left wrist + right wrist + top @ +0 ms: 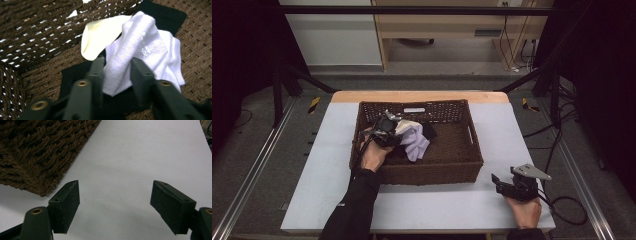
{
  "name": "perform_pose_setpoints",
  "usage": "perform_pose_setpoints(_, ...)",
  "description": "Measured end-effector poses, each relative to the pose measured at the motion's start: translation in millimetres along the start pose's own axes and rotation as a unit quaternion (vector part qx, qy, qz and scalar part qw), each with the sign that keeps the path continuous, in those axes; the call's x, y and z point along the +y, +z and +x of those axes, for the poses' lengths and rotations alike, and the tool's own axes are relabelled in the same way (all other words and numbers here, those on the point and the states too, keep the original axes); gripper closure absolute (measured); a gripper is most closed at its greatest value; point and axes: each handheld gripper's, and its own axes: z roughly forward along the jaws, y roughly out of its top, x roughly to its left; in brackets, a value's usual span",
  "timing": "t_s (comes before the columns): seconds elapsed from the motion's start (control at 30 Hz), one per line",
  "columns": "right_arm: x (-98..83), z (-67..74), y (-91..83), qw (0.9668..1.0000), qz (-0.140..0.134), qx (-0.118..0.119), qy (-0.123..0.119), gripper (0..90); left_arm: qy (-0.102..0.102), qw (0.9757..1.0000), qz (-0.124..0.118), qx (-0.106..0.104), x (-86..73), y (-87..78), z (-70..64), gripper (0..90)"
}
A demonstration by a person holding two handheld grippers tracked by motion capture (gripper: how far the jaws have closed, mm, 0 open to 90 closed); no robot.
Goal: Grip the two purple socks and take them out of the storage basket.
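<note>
Inside a brown woven basket [462, 165] near the far edge of the table [312, 150], the left gripper [117, 72] pinches a fold of a white sock [140, 47], its jaws closed on the cloth. The sock lies at the basket's far-left corner, draped over a cream sock [100, 32] and black cloth [165, 15] on the basket floor. The right gripper [115, 202] rests with jaws wide apart over the bare table, just beside the basket's near-right corner, holding nothing. The step in hand looks to be lifting the white sock out. Doing it well likely means keeping the grip firm on the fold, rising straight up until the hanging end clears the basket wall, and watching that the cream sock underneath does not cling and come along.
</note>
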Motion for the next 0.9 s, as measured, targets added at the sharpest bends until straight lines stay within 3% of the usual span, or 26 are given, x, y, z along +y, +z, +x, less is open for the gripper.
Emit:
perform_pose_setpoints(0.03,-0.1,0.1,-0.2,1.0000,0.000,0.000,0.000,23.8,-0.001,1.0000,0.002,-0.002,-0.1,-0.2,0.1,75.1)
perform_pose_setpoints(0.17,0.1,-0.4,-0.7,1.0000,-0.001,0.000,-0.001,24.0,-0.005,0.9999,-0.007,-0.006,-0.5,-3.4,0.5,84.8)
perform_pose_setpoints(0.33,0.1,-0.8,-1.2,1.0000,-0.003,0.000,-0.002,24.4,-0.009,0.9983,-0.056,-0.012,-1.8,-14.3,1.7,85.5)
perform_pose_setpoints(0.47,0.2,-1.0,-1.3,1.0000,-0.003,0.001,-0.003,24.8,-0.031,0.9935,-0.106,-0.028,-4.2,-24.3,6.6,85.6)
perform_pose_setpoints(0.57,0.1,-0.8,-1.3,1.0000,-0.003,0.001,-0.002,25.1,-0.041,0.9903,-0.129,-0.031,-4.4,-30.5,8.2,85.8)
perform_pose_setpoints(0.8,0.1,-0.9,-1.3,1.0000,-0.003,0.002,-0.002,25.1,-0.068,0.9784,-0.191,-0.040,-2.6,-51.5,13.2,86.0)
perform_pose_setpoints(0.9,0.3,-0.3,-2.1,1.0000,-0.001,0.004,0.003,25.1,-0.068,0.9752,-0.207,-0.041,-0.9,-64.6,13.8,86.1)
